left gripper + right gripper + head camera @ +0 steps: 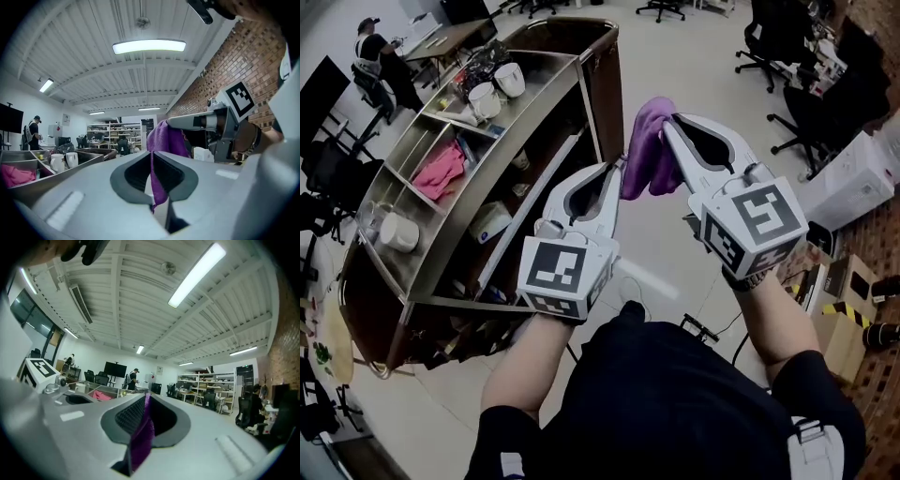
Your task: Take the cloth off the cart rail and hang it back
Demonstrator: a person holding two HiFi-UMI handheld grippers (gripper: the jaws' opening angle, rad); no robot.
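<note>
Your left gripper is pinched nearly closed on a thin edge of the purple cloth, and your right gripper clamps its top. The cloth hangs bunched in soft folds between both tips, clear of the cart to their left.

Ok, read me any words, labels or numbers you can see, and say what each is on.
No words or numbers can be read here.
Left marker cube and right marker cube: black-and-white square patterns, no letters.
Wall sign: too small to read.
</note>
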